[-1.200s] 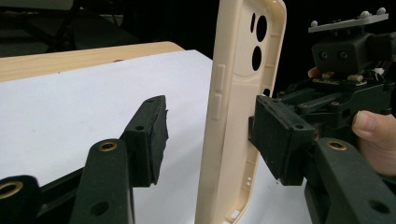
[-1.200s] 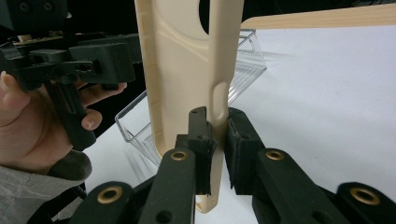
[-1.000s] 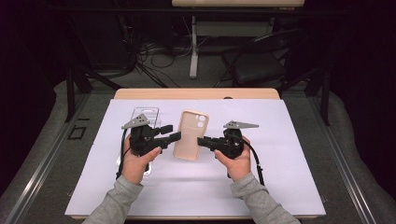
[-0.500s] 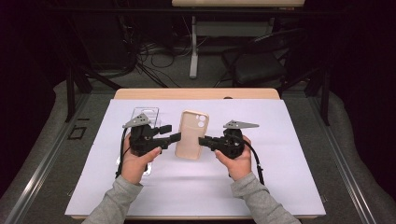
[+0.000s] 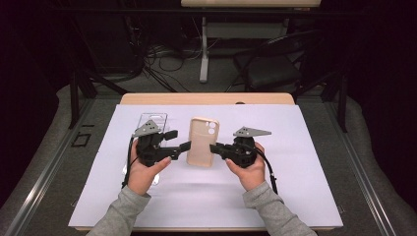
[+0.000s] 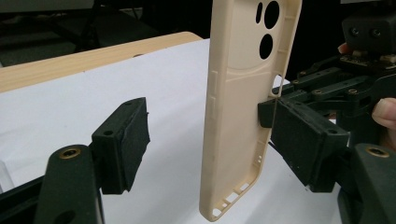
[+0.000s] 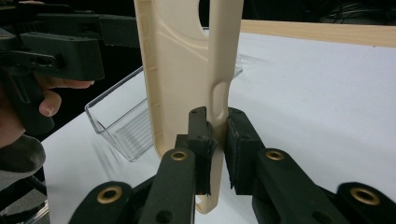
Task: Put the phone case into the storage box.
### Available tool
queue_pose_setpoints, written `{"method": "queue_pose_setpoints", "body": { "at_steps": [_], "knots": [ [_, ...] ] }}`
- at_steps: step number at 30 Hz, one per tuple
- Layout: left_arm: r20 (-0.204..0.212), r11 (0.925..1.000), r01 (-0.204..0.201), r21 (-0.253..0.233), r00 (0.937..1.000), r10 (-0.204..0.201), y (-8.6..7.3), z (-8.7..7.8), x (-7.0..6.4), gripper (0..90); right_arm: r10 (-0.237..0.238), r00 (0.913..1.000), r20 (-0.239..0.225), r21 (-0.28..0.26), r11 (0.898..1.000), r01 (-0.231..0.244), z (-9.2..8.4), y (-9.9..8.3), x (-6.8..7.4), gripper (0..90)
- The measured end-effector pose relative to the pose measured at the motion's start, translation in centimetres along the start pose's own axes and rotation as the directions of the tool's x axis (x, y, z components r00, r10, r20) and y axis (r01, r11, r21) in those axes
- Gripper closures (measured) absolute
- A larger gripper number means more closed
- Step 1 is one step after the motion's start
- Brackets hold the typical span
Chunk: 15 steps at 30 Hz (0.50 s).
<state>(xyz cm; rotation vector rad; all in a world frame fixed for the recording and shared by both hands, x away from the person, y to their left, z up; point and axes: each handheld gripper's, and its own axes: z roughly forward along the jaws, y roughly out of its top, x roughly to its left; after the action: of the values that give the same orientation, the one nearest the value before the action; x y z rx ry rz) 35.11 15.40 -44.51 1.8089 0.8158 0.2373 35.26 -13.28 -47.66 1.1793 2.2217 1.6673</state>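
A beige phone case (image 5: 201,141) is held upright above the white sheet, its camera holes at the top. My right gripper (image 5: 215,147) is shut on the case's side edge; in the right gripper view its pads (image 7: 215,126) pinch that edge (image 7: 219,70) low down. My left gripper (image 5: 178,140) faces it from the left. Its jaws have just been opening and now stand wide apart (image 6: 212,140), with the case (image 6: 238,107) between them. The left pad (image 6: 123,144) is well clear of the case, and the right pad (image 6: 303,140) sits close beside the case's rim.
A clear plastic tray (image 5: 152,123) lies on the white sheet (image 5: 295,172) behind my left hand, and the tray (image 7: 121,126) is just beyond the case. The sheet covers a wooden table (image 5: 206,98). Beyond the far edge stand dark chairs and cables.
The left gripper's jaws have spread apart around the case. Both hands and the case have stayed in place, and the right gripper has kept its hold.
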Motion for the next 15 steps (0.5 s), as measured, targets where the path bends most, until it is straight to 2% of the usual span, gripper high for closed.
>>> {"method": "queue_pose_setpoints", "body": {
  "at_steps": [6, 12, 15],
  "knots": [
    [-0.040, 0.9999, -0.013, 0.001, 0.9991, 0.013, 0.05, 0.01, -0.01, 17.7, -0.026, 0.9995, 0.021, 0.006, 1.000, 0.025, -0.06, 0.07, 0.10, 81.4],
    [-0.056, 0.9999, -0.010, -0.005, 0.9984, 0.010, 0.15, -0.24, 0.31, 15.9, -0.078, 0.9952, 0.059, 0.019, 0.997, 0.077, -0.04, 0.13, 0.48, 81.5],
    [-0.057, 0.9999, -0.012, 0.008, 0.9983, 0.012, 0.29, -0.38, 0.39, 15.8, -0.093, 0.9929, 0.074, 0.027, 0.995, 0.092, 0.02, 0.13, 0.76, 81.5]
  ]
}}
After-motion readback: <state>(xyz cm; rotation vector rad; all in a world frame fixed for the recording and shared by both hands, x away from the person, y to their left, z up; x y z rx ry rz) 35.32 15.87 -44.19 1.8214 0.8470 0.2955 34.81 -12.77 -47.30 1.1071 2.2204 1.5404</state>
